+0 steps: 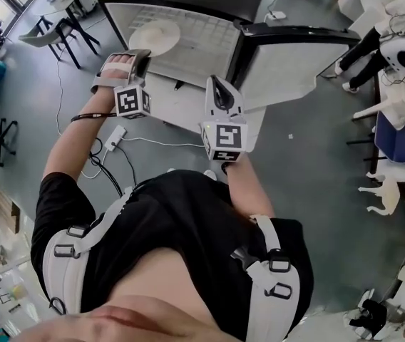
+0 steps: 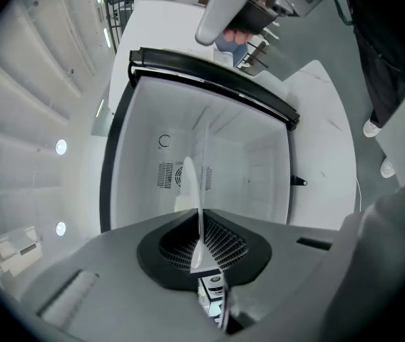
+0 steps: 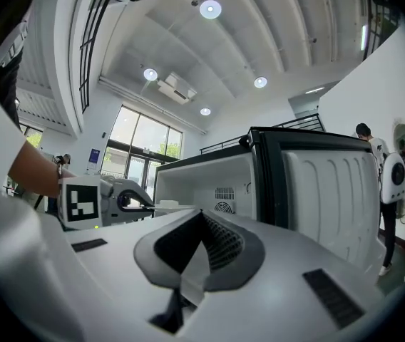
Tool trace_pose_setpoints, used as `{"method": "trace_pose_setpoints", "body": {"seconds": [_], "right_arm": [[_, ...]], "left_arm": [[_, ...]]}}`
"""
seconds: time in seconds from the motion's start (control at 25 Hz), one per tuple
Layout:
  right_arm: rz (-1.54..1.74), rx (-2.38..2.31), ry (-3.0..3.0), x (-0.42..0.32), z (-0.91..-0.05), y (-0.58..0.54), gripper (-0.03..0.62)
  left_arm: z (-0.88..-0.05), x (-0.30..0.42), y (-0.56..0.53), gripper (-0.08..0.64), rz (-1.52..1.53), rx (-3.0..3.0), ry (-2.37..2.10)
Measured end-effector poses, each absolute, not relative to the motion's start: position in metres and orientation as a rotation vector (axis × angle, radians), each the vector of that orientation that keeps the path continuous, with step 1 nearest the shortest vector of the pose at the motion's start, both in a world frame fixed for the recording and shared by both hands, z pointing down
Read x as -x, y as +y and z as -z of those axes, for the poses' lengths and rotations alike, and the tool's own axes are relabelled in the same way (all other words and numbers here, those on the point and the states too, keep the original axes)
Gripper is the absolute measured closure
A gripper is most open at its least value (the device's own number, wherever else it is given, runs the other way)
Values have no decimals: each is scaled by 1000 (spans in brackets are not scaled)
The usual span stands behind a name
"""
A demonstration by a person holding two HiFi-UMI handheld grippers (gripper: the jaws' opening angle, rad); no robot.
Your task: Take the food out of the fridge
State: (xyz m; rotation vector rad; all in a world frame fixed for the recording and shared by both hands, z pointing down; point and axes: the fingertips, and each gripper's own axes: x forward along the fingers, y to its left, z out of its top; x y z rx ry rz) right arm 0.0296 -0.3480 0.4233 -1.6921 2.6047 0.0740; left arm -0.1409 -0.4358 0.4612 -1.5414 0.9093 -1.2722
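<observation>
Since the left gripper (image 1: 140, 57) had its jaws clamped on the rim of a white plate (image 1: 154, 36), the plate stood out roughly level beyond the jaw tips, as it would need to for anything lying on it to stay put. A rim grip looked like the only hold such a thin, wide dish offered. The plate hung in front of the open fridge (image 1: 202, 30), at or just outside its mouth. The door (image 1: 288, 63) was swung wide to the right, which left the way out free. The right gripper (image 1: 219, 91) sat beside the left one and apart from the plate. Its jaws were together with nothing between them, and it was probably being kept back as a spare. The left gripper view showed the plate only as a thin edge, so its top was hidden there. The head view showed its face pale and washed out, and whether food lay on it could not be told. A low bump on it in the right gripper view was too small to name.
</observation>
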Motion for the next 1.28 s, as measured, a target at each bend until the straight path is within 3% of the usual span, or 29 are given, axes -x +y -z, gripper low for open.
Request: {"method": "trace_pose_setpoints", "body": {"seconds": [0.56, 1.28], "right_arm": [[-42, 1500, 2685, 32, -423, -367, 586], [-38, 1466, 2720, 42, -424, -365, 586]], "left_arm": [[-445, 192, -333, 543, 1319, 1521, 1061], [-475, 201, -311, 543, 1417, 1511, 1048]]}}
